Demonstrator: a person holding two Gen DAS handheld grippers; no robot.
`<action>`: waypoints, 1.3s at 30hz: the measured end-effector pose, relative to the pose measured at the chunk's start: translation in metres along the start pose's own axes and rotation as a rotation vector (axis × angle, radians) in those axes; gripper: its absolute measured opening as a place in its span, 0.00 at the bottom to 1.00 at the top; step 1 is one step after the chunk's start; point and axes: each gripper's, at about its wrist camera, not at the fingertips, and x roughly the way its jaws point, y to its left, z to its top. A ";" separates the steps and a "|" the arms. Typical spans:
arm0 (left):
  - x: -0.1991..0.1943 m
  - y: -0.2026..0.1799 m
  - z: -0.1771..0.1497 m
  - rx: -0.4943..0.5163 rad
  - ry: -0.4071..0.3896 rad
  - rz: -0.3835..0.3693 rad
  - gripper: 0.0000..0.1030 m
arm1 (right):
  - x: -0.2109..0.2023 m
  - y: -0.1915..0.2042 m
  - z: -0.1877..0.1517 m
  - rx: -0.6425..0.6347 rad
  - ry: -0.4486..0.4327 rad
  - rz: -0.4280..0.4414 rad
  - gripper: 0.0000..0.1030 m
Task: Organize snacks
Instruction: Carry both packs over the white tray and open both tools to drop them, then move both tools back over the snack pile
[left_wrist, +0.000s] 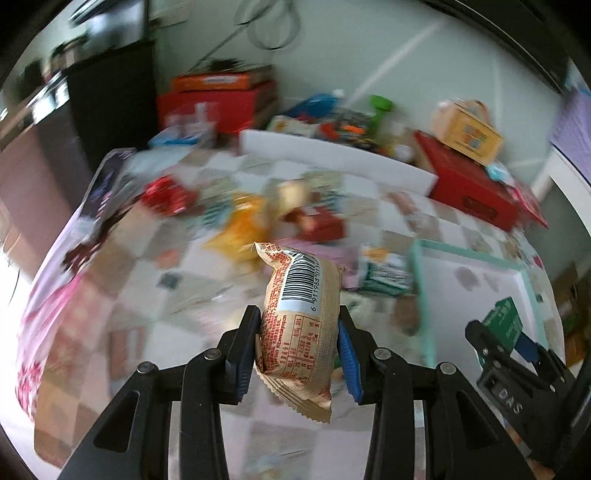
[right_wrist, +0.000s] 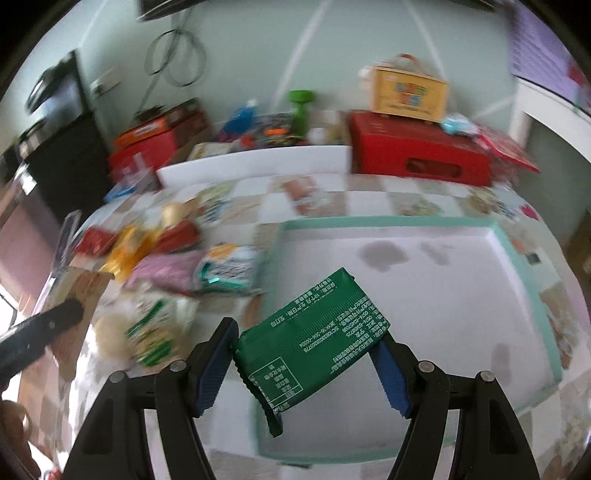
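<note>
left gripper (left_wrist: 300, 343) is pinching a tan snack pack (left_wrist: 301, 325) w/ a barcode, held upright above the checkered table (left_wrist: 133, 280), not touching it. right gripper (right_wrist: 308, 356) is pinching a green packet (right_wrist: 314, 347), tilted, hanging over the near left corner of the tray (right_wrist: 517, 258), a white one w/ a mint rim. in the left view the right gripper shows at the far right edge w/ its green packet (left_wrist: 504, 323) over that same tray (left_wrist: 419, 280).

progress, my read: early. the tray floor looks bare apart from a few dark smudges, so nothing is sorted into it yet; two packs are lifted and on their way. left of the tray a loose pile of snacks (right_wrist: 162, 258) is waiting: white-green bag, pink pack, yellow and red ones, plus a pale bag w/ green print nearer. blur hides the labels.

room: open air over the tray, floor wide enough for both packs. watch the raised mint rim on entry, and the two grippers sit close side by side. beyond the pile, a white board (right_wrist: 255, 162) stands across the table, then a red crate (right_wrist: 421, 155) w/ a yellow box (right_wrist: 406, 92) on top, clutter along the wall.
</note>
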 end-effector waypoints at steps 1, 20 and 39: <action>0.001 -0.008 0.002 0.015 -0.002 -0.013 0.40 | 0.000 -0.008 0.003 0.019 -0.005 -0.013 0.72; 0.031 -0.177 -0.028 0.392 0.043 -0.220 0.41 | -0.007 -0.164 -0.007 0.396 0.010 -0.316 0.72; 0.032 -0.134 -0.021 0.264 0.066 -0.164 0.96 | 0.004 -0.144 -0.005 0.312 0.054 -0.292 0.95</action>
